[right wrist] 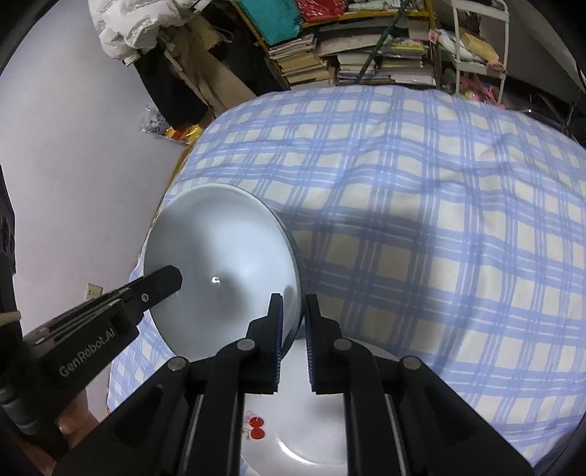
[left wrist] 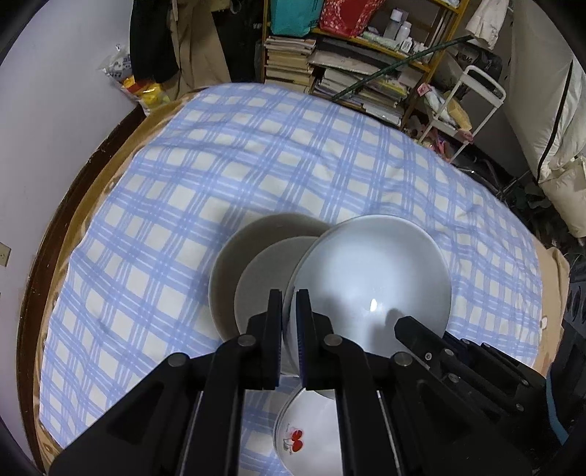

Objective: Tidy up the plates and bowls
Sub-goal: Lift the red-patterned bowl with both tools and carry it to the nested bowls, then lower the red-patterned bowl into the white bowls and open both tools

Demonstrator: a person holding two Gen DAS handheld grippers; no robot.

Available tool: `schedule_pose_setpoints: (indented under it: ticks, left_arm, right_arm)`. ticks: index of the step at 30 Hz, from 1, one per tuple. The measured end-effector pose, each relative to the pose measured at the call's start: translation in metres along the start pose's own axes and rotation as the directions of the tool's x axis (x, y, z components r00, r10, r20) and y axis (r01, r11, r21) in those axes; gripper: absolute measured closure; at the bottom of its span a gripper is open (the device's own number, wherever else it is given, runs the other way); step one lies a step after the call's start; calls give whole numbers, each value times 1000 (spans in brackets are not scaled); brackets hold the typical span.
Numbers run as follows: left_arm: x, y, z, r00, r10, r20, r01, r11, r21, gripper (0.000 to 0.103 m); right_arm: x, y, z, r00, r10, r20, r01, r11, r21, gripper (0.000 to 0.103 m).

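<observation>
Left wrist view: the left gripper (left wrist: 289,296) is clamped on the near rim of a white bowl (left wrist: 370,278); the right gripper (right wrist: 294,302) pinches its opposite rim. Below both lies a cherry-printed plate (right wrist: 311,432); a grey plate (left wrist: 249,263) is just left of the left claw.

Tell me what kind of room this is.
Probably a lived-in home room doubling as storage, not a kitchen: a checked blue cloth covers the surface, a shelf stacked with books stands behind, and clothes hang by the wall.
</observation>
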State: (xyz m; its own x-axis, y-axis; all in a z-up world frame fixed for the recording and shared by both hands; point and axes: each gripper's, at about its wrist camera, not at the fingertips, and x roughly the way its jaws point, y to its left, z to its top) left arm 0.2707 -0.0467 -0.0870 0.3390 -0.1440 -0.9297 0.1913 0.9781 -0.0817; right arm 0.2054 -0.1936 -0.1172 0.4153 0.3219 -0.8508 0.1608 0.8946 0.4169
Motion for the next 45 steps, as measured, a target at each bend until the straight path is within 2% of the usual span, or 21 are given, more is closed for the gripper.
schedule_pose_setpoints:
  ticks: [7, 13, 19, 26, 45]
  left_arm:
    - [14, 13, 0, 1000, 12, -26, -13, 1000, -9, 96]
    - [18, 33, 3, 999, -5, -39, 2, 998, -67, 96]
    - [14, 35, 7, 1000, 19, -25, -20, 999, -37, 96]
    - [17, 30, 4, 999, 38, -29, -38, 999, -7, 96]
    - [28, 36, 4, 998, 40, -43, -41, 999, -9, 96]
  right_arm:
    - [20, 0, -2, 999, 28, -36, -28, 1000, 12, 90]
    - [25, 14, 5, 1000, 20, -17, -20, 1000, -22, 90]
    - [29, 17, 5, 998, 68, 3, -68, 998, 11, 90]
    - [32, 13, 1, 998, 62, -6, -62, 998, 14, 90]
    - [52, 18, 0, 998, 48, -47, -49, 999, -20, 89]
